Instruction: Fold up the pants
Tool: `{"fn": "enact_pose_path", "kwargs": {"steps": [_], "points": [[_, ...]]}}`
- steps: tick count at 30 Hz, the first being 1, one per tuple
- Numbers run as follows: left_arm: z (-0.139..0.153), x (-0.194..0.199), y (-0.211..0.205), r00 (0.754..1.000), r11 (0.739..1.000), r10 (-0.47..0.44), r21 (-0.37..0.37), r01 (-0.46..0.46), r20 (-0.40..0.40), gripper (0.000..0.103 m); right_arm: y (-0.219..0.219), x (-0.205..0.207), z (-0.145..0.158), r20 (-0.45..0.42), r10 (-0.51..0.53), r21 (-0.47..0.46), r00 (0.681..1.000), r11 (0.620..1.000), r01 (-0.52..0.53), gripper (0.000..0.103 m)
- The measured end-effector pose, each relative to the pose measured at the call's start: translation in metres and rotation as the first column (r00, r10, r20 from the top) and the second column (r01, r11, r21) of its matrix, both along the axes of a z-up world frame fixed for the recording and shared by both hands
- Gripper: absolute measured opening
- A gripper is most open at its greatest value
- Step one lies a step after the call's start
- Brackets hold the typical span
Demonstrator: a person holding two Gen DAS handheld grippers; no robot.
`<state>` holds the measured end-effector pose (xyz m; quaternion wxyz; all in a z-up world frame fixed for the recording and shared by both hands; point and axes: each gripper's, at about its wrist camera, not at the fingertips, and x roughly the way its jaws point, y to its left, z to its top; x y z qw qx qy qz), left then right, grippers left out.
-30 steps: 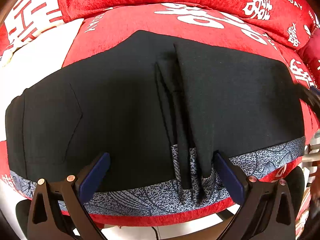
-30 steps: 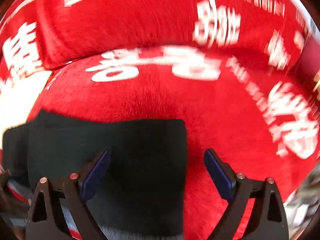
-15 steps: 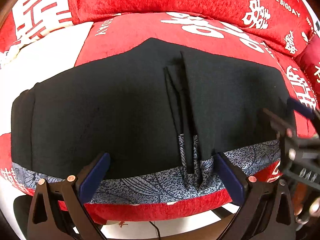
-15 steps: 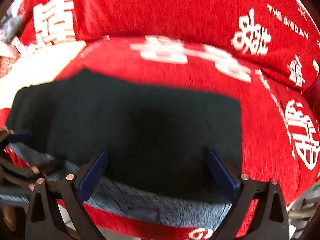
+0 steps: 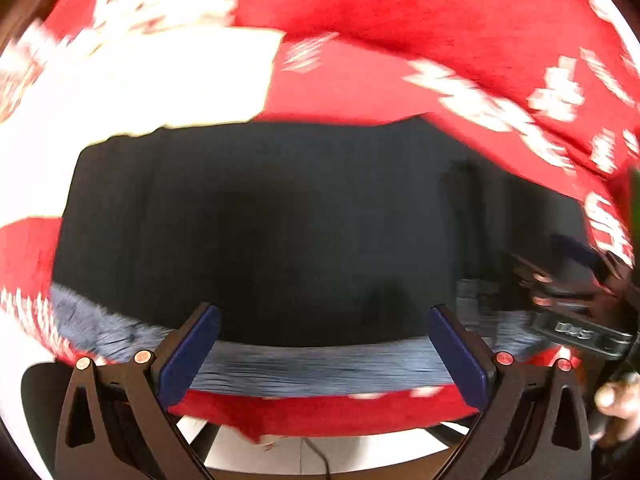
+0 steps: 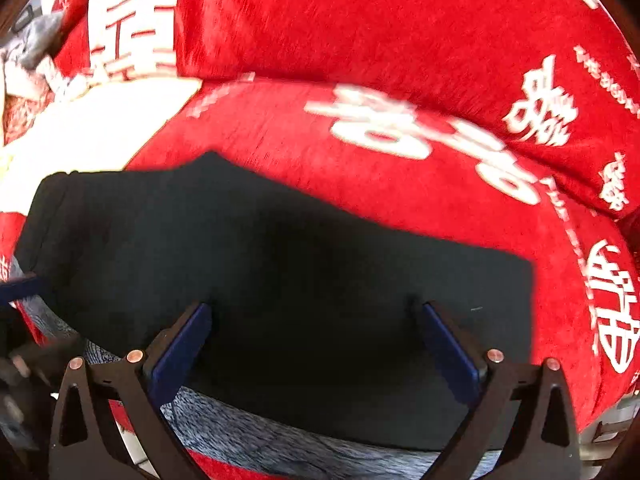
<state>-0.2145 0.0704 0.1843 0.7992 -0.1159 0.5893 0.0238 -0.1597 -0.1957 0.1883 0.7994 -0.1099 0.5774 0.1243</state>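
Pants (image 5: 280, 220) lie flat on the cushion (image 5: 360, 88), backrest (image 6: 360, 20) behind.

matt black cloth pants (image 5: 300, 220) (plush red cover (image 6: 400, 40))

A red cushion (image 6: 400, 208) with white lettering spreads ahead of the fingers, a backrest (image 6: 340, 16) beyond it, and what may be white cloth (image 5: 132, 84) far left.

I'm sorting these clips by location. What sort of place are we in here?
Probably a home living room or bedroom. The black pants lie on a plush red cover printed with white wedding characters, draped over what looks like a seat cushion and backrest. Beyond that, little of the room shows.
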Motion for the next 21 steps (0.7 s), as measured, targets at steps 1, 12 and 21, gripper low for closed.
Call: {"fn": "enact_pose_path", "kwargs": {"steps": [1, 12, 21], "points": [[-0.015, 0.001, 0.01, 0.998, 0.999, 0.021, 0.039, -0.019, -0.055, 0.103, -0.001, 0.001, -0.001, 0.007, -0.018, 0.012, 1.0, 1.0, 0.018, 0.103], [-0.017, -0.014, 0.056, 0.999, 0.999, 0.034, -0.039, -0.033, 0.018, 0.103, 0.065, 0.012, 0.049, 0.119, 0.222, 0.065, 0.968, 0.971, -0.23, 0.103], [-0.001, -0.038, 0.11, 0.997, 0.996, 0.061, -0.063, -0.059, 0.04, 0.103, 0.187, 0.044, -0.001, -0.066, 0.639, 0.108, 0.766, 0.768, -0.631, 0.103]]}}
